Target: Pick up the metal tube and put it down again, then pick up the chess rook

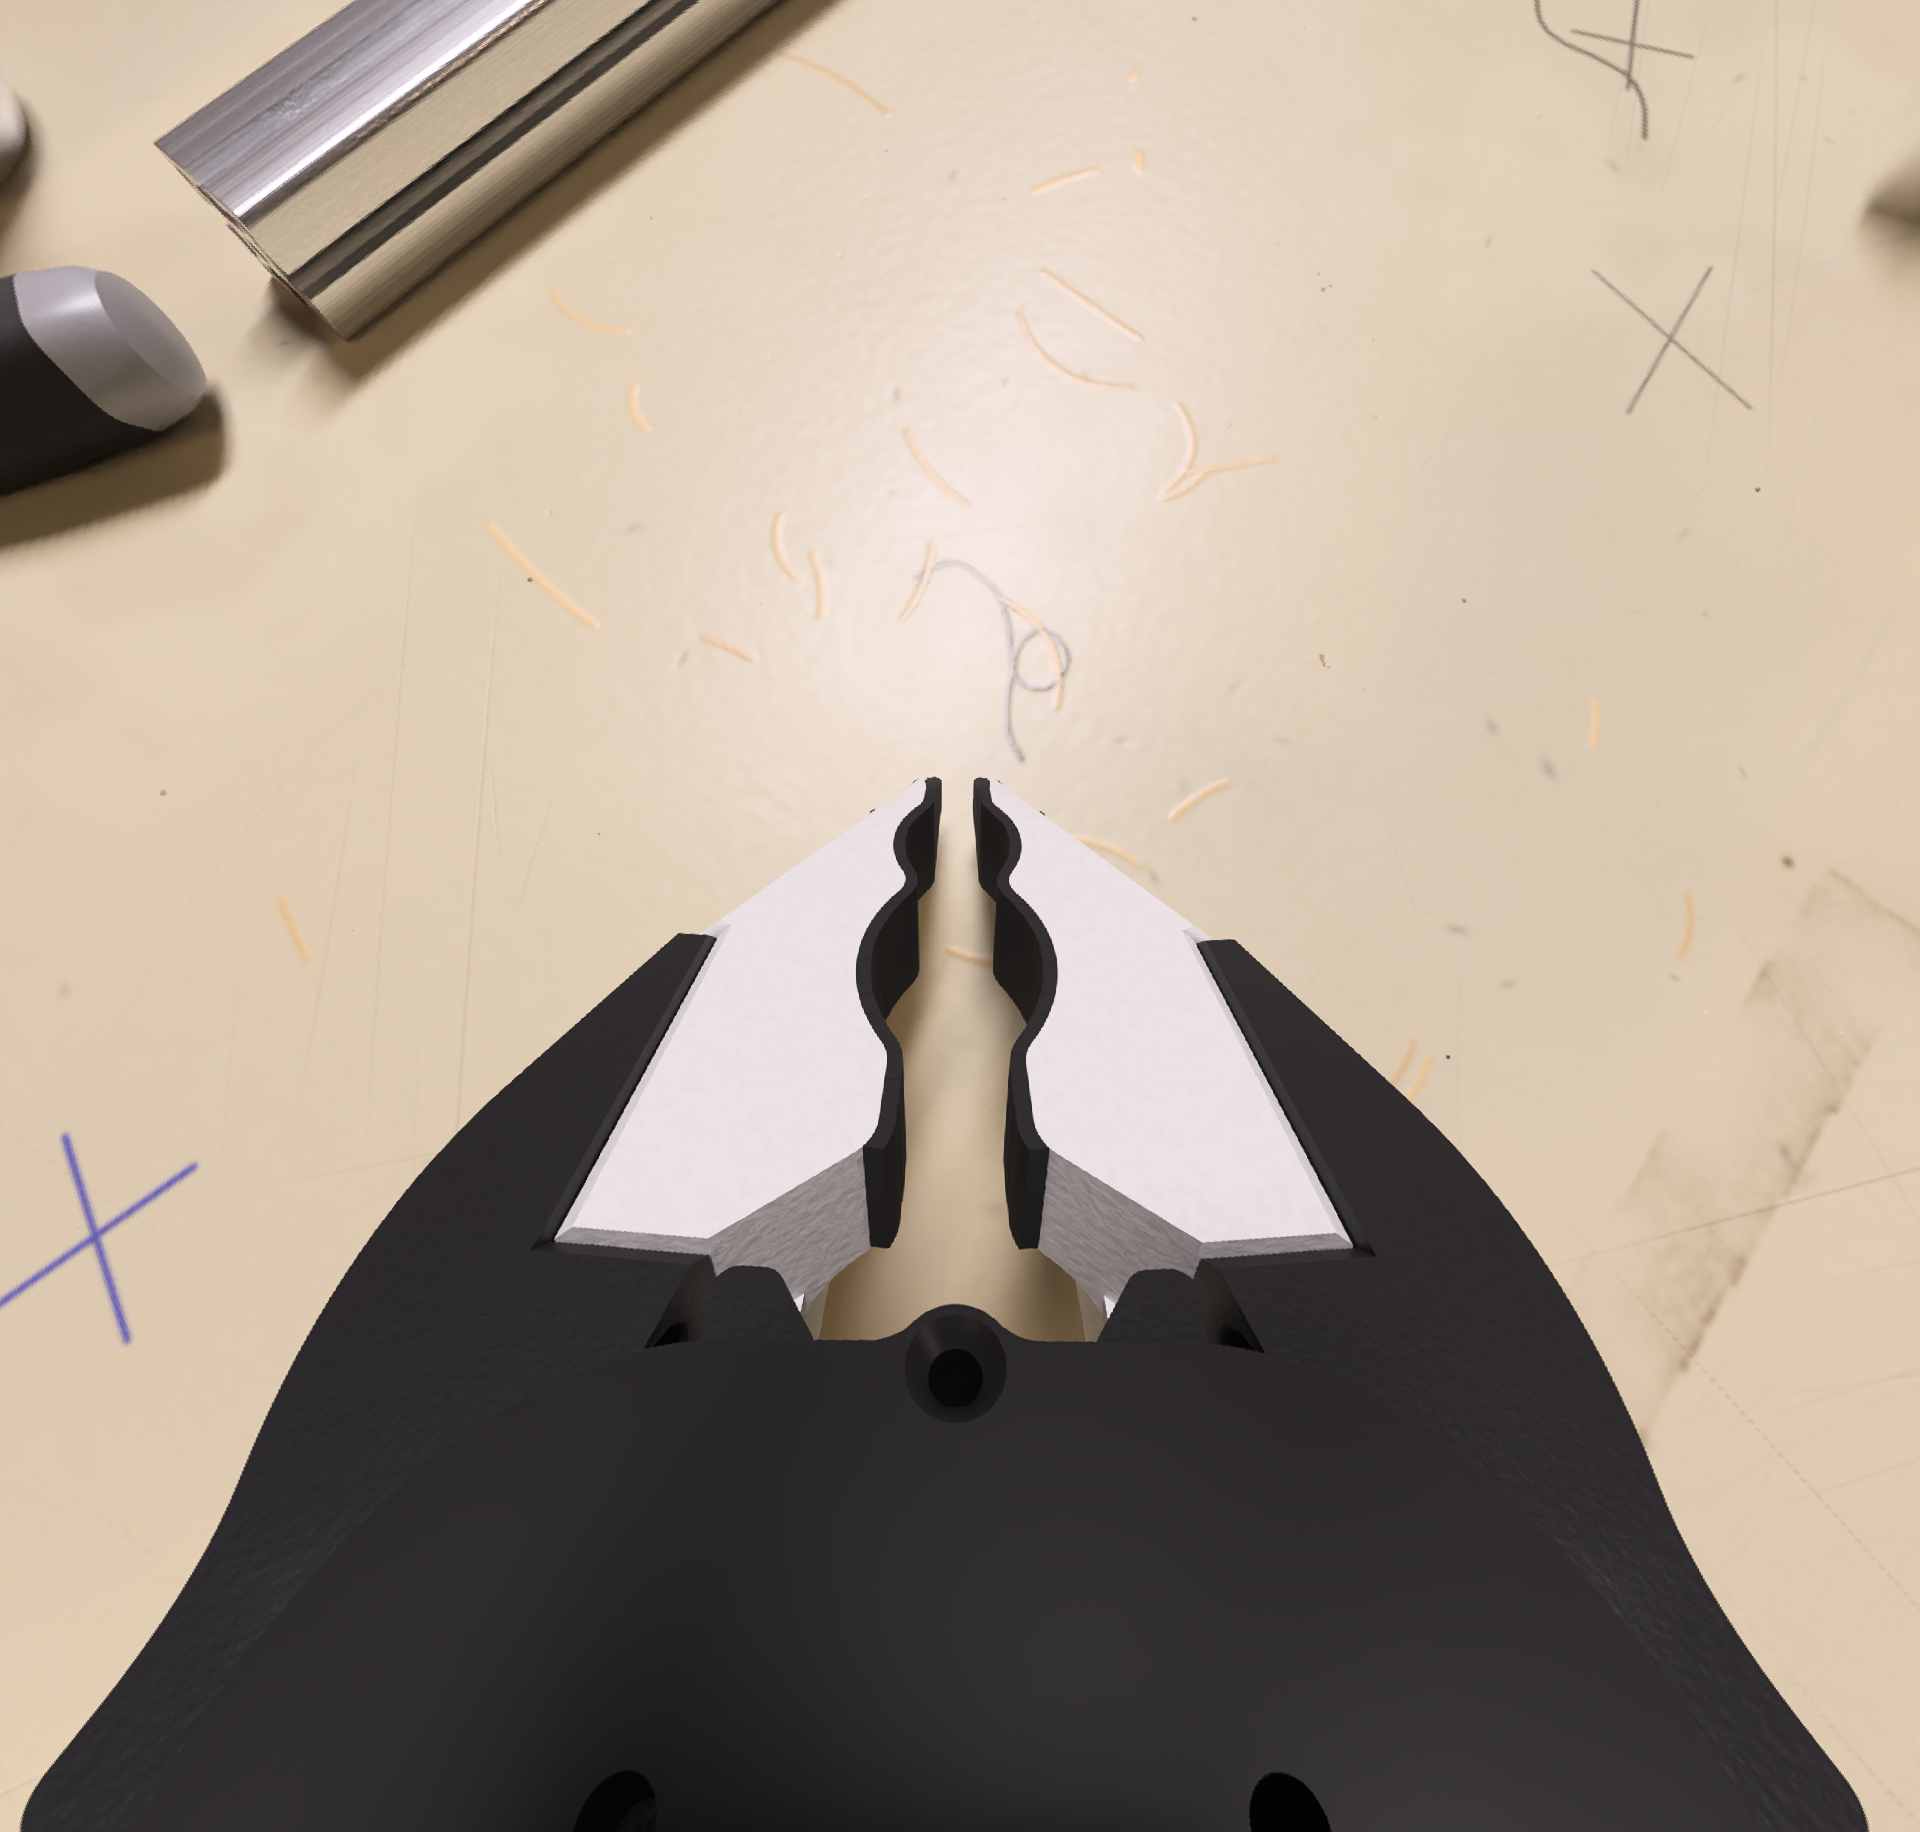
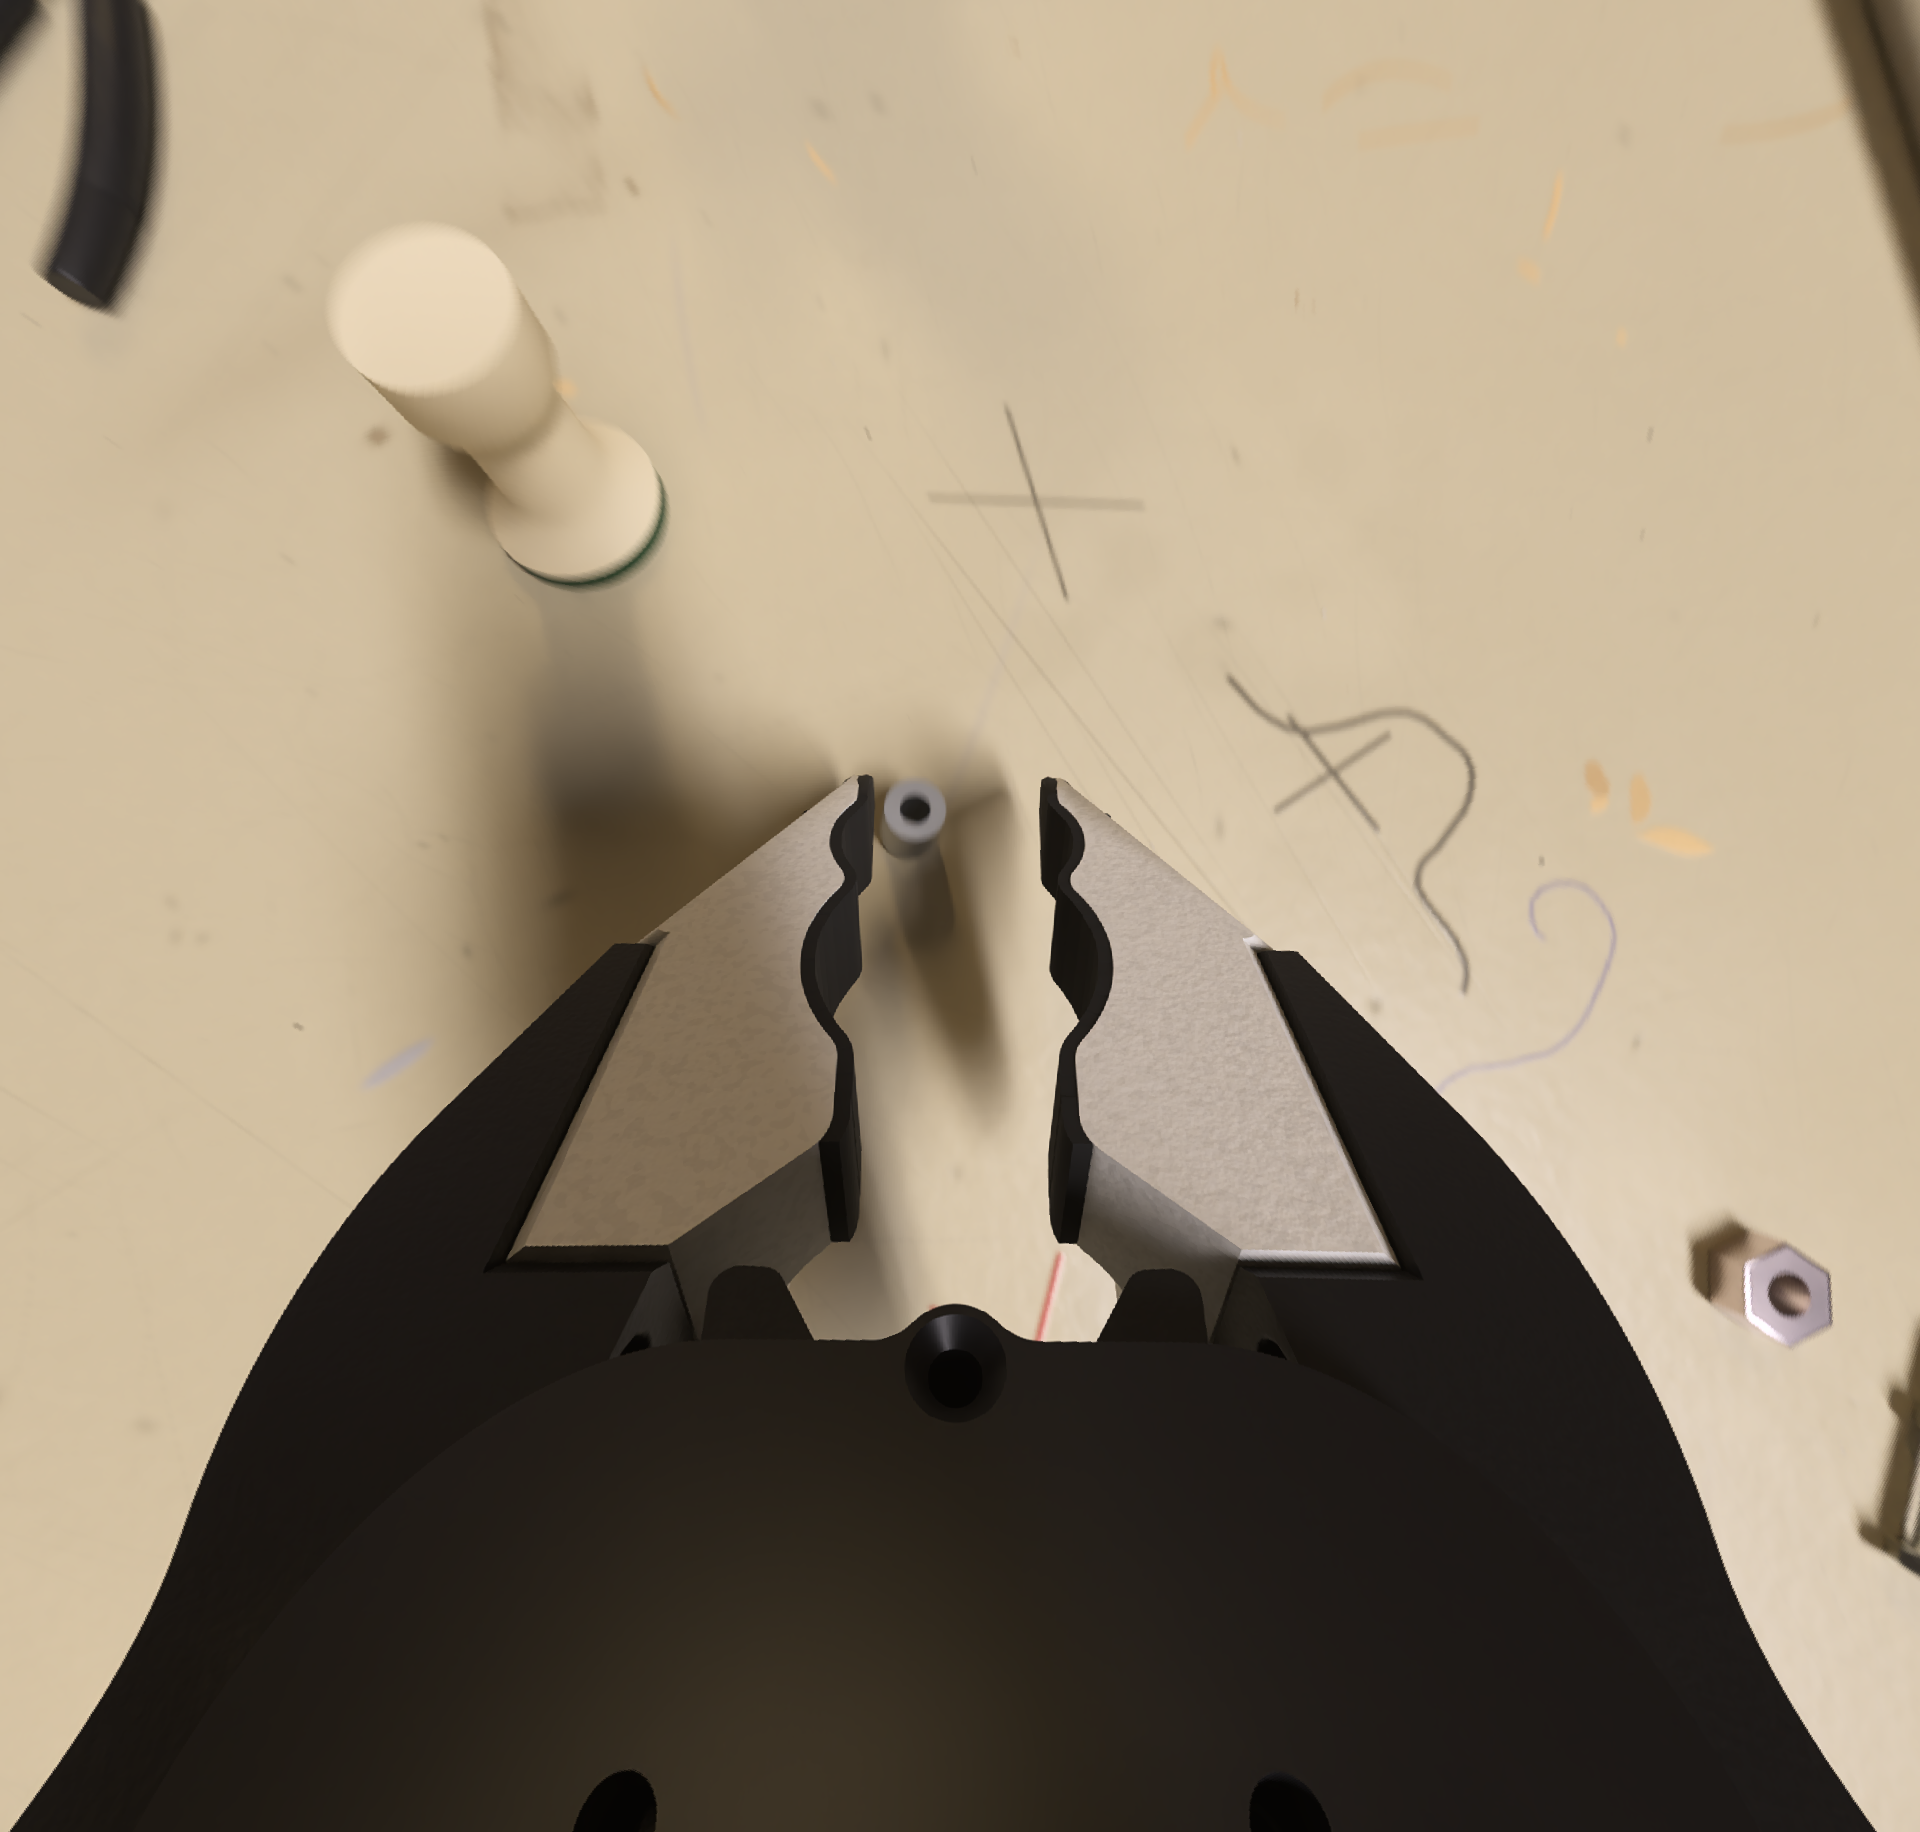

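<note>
1. Two steps seem left: the small grey metal tube stands on the scuffed beige table, ungrasped.
2. Upright, its bore faces the right gripper, whose spread jaws flank it, the left pad nearest.
3. Left gripper: nearly closed, empty.
4. Cream chess rook stands upright, untouched.

No readable words, brand names or numbers appear on anything in either view. The only signs are hand-drawn marks on the scuffed beige desk: a blue pen cross, a grey pencil cross, another pencil cross, and a dark scribble over a small cross that spells nothing legible
</note>
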`<state>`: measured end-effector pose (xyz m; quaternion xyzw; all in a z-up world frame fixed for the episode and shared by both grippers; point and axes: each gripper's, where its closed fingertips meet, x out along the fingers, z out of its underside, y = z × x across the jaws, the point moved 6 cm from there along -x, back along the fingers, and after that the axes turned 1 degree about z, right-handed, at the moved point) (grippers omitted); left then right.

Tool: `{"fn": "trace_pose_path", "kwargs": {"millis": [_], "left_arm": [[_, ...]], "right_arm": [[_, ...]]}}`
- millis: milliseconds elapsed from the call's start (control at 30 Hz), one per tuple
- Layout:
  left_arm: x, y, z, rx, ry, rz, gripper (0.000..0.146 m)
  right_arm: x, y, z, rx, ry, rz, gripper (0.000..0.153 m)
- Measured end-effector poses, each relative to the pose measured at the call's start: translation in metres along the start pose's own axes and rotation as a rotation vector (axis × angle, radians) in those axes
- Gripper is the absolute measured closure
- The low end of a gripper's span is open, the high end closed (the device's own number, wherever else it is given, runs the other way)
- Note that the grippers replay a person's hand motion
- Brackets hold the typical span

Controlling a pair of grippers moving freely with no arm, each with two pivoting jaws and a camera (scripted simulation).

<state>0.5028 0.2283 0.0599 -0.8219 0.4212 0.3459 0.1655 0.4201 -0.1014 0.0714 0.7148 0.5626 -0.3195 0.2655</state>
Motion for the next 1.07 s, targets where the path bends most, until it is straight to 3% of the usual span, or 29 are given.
{"fn": "trace_pose_path", "kwargs": {"millis": [233,433,667,867,967,1067], "left_arm": [[0.000,-0.001,0.001,-0.003,-0.003,-0.003,0.140],[-0.001,-0.001,0.000,0.001,-0.002,-0.008,0.140],[-0.003,0.000,-0.003,0.010,0.008,-0.014,0.140],[-0.012,-0.005,-0.009,0.008,0.056,-0.073,0.139],[-0.027,-0.013,-0.019,0.007,0.140,-0.225,0.135],[-0.043,-0.011,-0.031,0.026,0.273,-0.258,0.132]], "right_arm": [[0.005,-0.046,-0.048,-0.079,0.162,-0.154,0.112],[0.026,-0.080,-0.063,-0.150,0.100,-0.187,0.101],[0.030,-0.081,-0.068,-0.102,0.085,-0.123,0.122],[0.028,-0.079,-0.068,-0.117,0.080,-0.108,0.122],[0.024,-0.073,-0.067,-0.086,0.115,-0.114,0.122],[0.020,-0.068,-0.067,-0.063,0.171,-0.130,0.122]]}}
